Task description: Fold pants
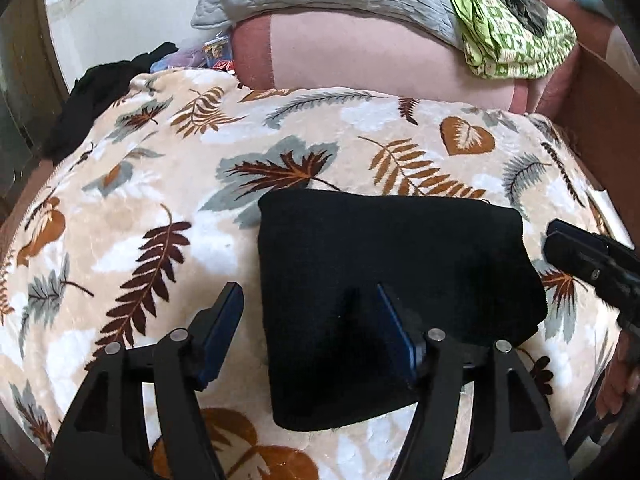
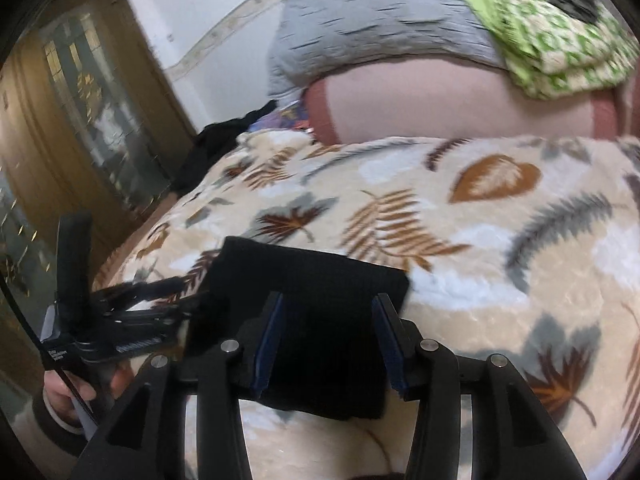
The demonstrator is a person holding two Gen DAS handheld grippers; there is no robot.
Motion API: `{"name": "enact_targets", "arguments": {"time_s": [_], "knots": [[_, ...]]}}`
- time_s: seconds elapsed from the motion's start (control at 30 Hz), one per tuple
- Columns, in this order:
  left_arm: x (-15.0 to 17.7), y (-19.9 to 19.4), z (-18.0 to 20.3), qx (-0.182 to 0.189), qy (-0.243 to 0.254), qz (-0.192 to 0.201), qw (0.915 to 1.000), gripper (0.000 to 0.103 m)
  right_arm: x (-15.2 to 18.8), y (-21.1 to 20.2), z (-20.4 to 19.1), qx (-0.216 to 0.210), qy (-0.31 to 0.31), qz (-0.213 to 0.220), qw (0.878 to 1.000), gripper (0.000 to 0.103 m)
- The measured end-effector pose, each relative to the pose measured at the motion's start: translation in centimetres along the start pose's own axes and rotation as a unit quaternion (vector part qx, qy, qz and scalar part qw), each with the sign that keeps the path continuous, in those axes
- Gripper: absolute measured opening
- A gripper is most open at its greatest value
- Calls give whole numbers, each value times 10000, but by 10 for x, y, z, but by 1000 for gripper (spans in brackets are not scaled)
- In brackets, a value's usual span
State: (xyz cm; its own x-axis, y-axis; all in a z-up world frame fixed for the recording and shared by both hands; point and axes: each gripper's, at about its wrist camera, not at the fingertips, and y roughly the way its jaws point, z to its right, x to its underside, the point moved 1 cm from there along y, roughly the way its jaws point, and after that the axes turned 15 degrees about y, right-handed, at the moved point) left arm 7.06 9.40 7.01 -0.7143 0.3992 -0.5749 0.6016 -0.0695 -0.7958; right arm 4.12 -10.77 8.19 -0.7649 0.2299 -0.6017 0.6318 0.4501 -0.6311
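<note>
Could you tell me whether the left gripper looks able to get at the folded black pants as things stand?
Probably yes: the left gripper is open right at the near left corner of the black pants, which lie flat on the leaf-print blanket, with nothing lying between them.

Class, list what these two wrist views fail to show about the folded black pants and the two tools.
- Folded black pants: near edge hidden behind the left tool, left wrist view.
- Pants' layers and seams: unreadable, dark fabric, motion blur in the right wrist view.
- Right tool: in the left wrist view, cut off by the right edge.
</note>
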Motion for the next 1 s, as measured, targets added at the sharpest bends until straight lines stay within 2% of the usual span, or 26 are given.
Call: {"name": "enact_targets", "arguments": {"time_s": [0.17,0.33,0.43,0.53,0.63,0.73,0.83,1.0], "knots": [[-1,9,2,53,-71,-89,9999,67,6,23,-7,96,-315,-211,9992,47],[-1,28,0,187,-256,-258,9992,67,12,46,4,386,-477,-451,9971,53],[0,38,-2,260,-399,-267,9985,77,14,60,9,451,-460,-560,9963,54],[0,40,-3,280,-459,-261,9982,79,18,66,5,561,-643,-525,9950,58],[0,39,-4,272,-459,-264,9982,79,19,62,-1,621,-742,-498,9941,60],[0,32,-3,168,-420,-225,9987,79,17,50,-3,495,-534,-458,9963,59],[1,20,-2,49,-481,-91,9988,79,13,32,-4,399,-352,-238,9983,59],[7,2,-3,50,-768,99,9970,79,9,10,-6,460,-212,66,9987,64]]}}
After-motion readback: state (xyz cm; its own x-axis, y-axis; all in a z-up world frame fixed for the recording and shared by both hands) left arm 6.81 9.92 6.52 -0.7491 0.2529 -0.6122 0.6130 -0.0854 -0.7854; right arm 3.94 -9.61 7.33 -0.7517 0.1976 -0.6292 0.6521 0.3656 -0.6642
